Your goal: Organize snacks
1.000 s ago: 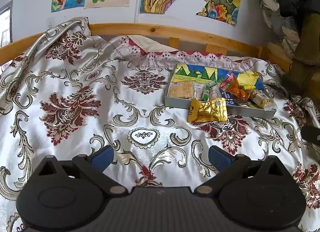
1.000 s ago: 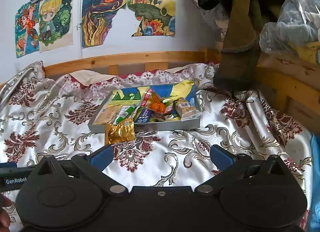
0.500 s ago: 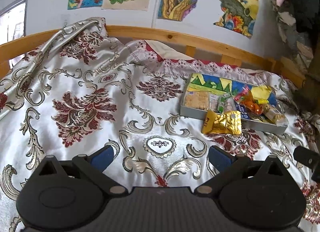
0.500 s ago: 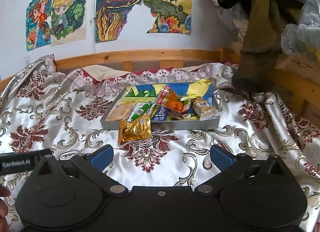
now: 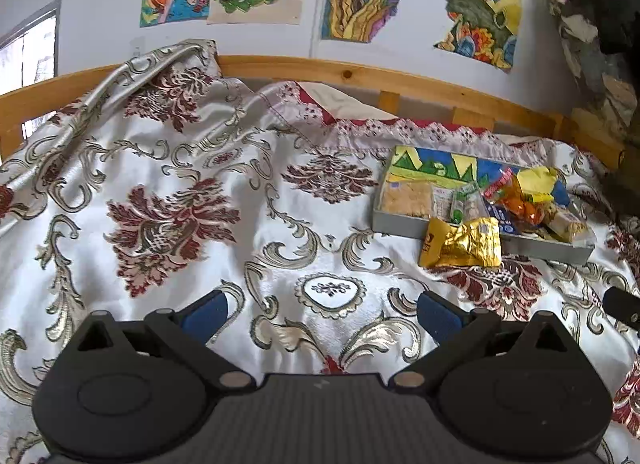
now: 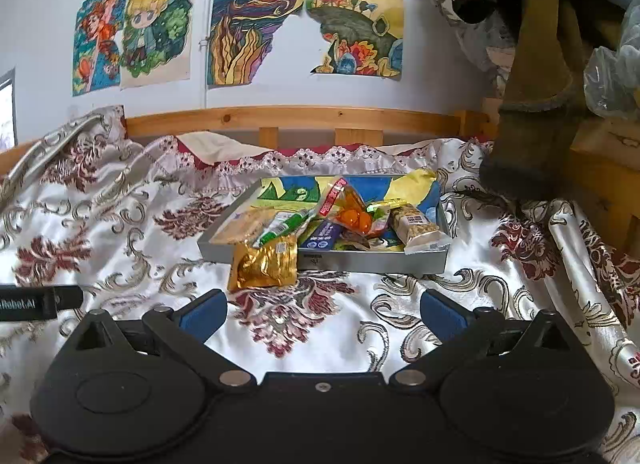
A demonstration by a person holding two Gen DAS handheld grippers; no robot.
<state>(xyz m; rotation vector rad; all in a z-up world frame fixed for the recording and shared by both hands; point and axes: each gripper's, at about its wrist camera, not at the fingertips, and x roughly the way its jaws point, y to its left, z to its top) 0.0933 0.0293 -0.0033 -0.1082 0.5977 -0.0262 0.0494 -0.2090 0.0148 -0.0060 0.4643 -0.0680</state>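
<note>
Both views shift rightward versus 1 s earlier; left gripper (image 5: 322,312) and right gripper (image 6: 322,314) hang released, empty. Gold snack packet (image 6: 265,266) leans on gray tray (image 6: 376,262) front wall, 12 o'clock from right gripper, 1 o'clock from left.

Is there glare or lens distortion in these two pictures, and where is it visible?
Left wrist view: the wooden bed rail bows into an arc, fisheye distortion; the gold snack packet gives bright glints. Right wrist view: the same packet shines, the satin bedspread has pale sheen, the corners go dark.
</note>
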